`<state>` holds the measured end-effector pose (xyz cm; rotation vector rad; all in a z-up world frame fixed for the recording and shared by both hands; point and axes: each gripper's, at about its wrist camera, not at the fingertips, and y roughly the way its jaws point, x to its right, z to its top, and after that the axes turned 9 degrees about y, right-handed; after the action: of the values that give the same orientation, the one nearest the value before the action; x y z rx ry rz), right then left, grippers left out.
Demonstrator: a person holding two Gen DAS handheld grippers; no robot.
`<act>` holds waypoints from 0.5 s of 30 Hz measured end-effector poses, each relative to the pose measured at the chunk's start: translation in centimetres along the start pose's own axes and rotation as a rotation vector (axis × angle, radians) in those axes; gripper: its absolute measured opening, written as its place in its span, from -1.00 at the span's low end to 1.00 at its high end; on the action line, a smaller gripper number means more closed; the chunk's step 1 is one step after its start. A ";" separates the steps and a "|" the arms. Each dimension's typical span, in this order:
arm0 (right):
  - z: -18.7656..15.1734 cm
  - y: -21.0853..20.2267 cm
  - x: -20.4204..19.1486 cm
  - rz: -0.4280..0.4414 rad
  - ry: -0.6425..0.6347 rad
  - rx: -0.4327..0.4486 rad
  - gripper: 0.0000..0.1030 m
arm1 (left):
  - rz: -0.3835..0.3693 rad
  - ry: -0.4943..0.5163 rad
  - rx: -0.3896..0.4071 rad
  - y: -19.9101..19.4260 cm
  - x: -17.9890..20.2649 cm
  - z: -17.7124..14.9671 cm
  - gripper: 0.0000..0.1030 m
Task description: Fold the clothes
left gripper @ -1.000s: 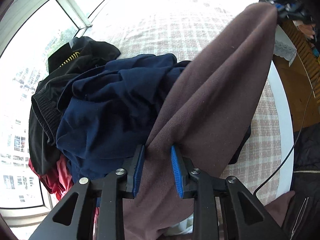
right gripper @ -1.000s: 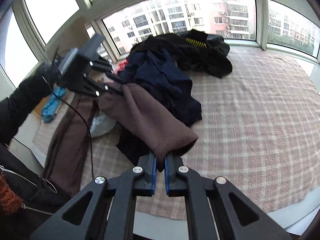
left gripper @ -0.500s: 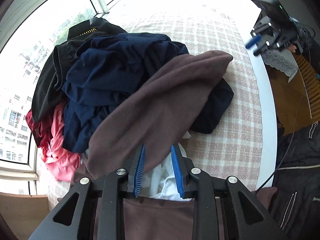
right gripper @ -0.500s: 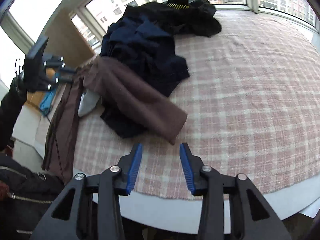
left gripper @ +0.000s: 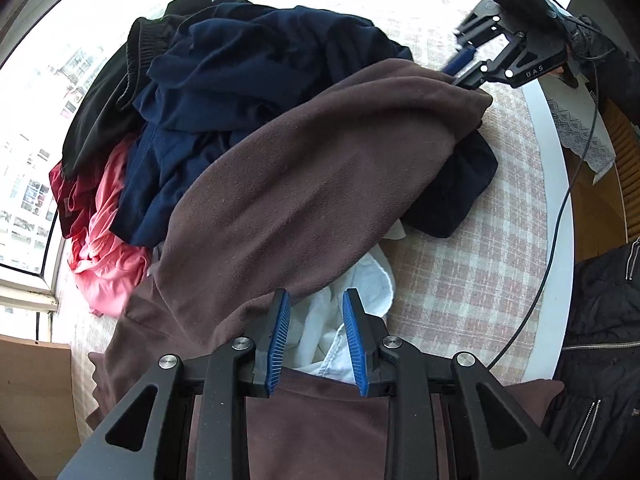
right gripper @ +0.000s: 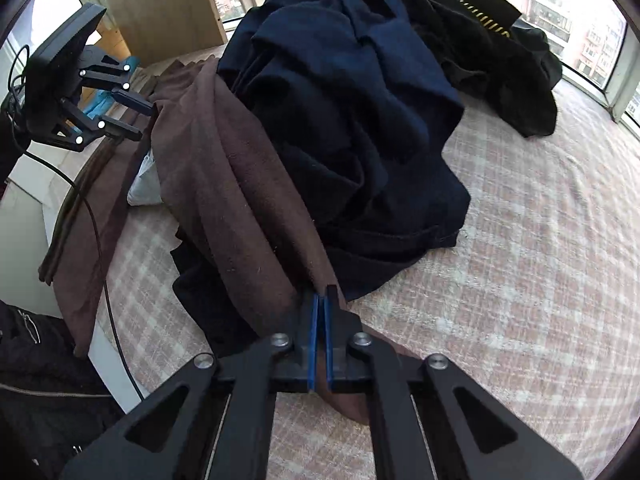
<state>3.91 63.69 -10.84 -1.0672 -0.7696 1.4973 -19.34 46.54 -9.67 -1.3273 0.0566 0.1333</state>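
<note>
A brown fleece garment lies draped over a heap of clothes on the checked tablecloth. Its near part hangs off the table edge. My left gripper hovers over that near part with its pads apart. A white cloth shows through the gap, and brown cloth lies against the outer side of the left finger. My right gripper is shut, pinching the far end of the brown garment at its tips. From the left wrist view, the right gripper sits at that end.
The heap holds a navy garment, a black one and a pink one. The tablecloth right of the heap is bare. A cable and a person's black jacket are at the table edge. Windows ring the far side.
The right gripper opened, dropped the brown end, then came down and shut on it again. The garment, once stretched in the air, now lies over the heap. The left pads no longer have brown cloth between them.
</note>
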 end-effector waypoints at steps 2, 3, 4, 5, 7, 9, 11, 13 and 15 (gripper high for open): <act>0.0 -2.5 -0.6 -0.004 0.002 0.050 -0.95 | 0.003 -0.011 -0.002 0.3 -0.6 -0.5 -0.49; 0.1 -4.4 -0.9 0.001 0.009 0.093 -0.95 | 0.009 -0.012 -0.004 0.4 -0.8 -0.7 -0.49; 0.2 -6.7 -1.2 0.011 0.014 0.145 -0.95 | 0.011 -0.019 -0.001 0.4 -1.2 -1.0 -0.49; 0.4 -8.9 -1.3 0.023 0.026 0.198 -0.95 | 0.012 -0.027 0.001 0.4 -1.5 -1.3 -0.49; 0.9 -12.8 -1.1 0.067 0.074 0.299 -0.95 | 0.011 -0.060 0.021 0.1 -2.5 -1.9 -0.49; 1.9 -12.6 0.3 0.049 0.139 0.289 -0.96 | 0.009 -0.094 0.043 -0.3 -3.5 -2.6 -0.49; 2.6 -9.8 2.3 0.002 0.211 0.190 -0.95 | 0.007 -0.099 0.035 -0.1 -3.9 -2.8 -0.48; 3.0 -7.0 4.1 -0.019 0.281 0.093 -0.95 | 0.027 -0.087 0.025 0.0 -4.4 -3.1 -0.48; 2.8 -6.7 5.1 0.031 0.342 0.110 -0.95 | 0.048 -0.102 0.030 -0.6 -5.5 -3.8 -0.44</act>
<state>3.99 70.21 -4.87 -1.2144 -0.4282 1.3192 -24.55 42.37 -9.33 -1.2878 0.0042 0.2398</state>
